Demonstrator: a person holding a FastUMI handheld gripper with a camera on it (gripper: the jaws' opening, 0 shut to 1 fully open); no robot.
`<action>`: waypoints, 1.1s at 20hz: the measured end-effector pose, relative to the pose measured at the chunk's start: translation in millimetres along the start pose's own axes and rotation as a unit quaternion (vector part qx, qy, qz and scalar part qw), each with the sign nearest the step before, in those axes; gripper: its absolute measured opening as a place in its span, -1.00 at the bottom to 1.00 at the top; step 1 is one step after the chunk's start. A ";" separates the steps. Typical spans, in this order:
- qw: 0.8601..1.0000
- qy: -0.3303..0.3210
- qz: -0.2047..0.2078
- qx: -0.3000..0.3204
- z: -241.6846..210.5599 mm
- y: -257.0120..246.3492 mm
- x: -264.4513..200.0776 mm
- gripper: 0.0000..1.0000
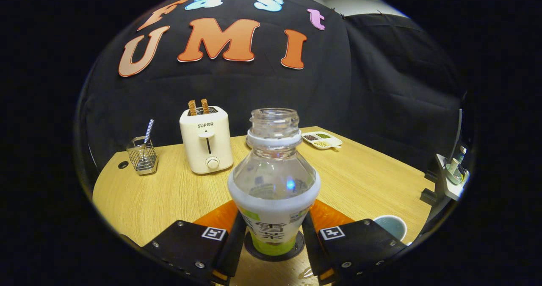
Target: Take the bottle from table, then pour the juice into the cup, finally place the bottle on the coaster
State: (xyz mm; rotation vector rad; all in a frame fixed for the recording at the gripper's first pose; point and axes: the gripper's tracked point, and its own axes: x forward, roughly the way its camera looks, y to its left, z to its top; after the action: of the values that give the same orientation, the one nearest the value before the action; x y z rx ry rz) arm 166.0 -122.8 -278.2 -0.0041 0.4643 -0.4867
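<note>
Uncapped bottle [274,180] upright on coaster [296,245], between tool [273,239] fingers.

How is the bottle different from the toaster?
The bottle is see-through at the top with no cap, while the toaster is solid cream with bread slices sticking out of it. The bottle stands on a dark coaster between the gripper fingers, which sit close at its sides; the toaster sits further back, straight on the table. The bottle is round, the toaster boxy. Both stand upright.
</note>
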 end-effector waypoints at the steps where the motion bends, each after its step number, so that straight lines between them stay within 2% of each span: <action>1: 1.000 -0.001 0.000 0.002 -0.7 -1.1 -1.5 0.31; 6: 1.000 0.006 -0.006 0.002 -4.8 -10.4 -5.2 0.38; 11: 1.000 0.003 -0.001 0.008 0.9 -17.6 -13.9 0.80; 15: 1.000 -0.016 0.017 0.018 21.3 -17.6 -29.7 0.85; 22: 0.996 -0.073 0.051 0.014 86.7 -14.7 -92.8 0.89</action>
State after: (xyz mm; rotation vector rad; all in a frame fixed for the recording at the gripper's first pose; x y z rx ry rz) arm 124.2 -102.9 -159.0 0.0105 0.3118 -0.3892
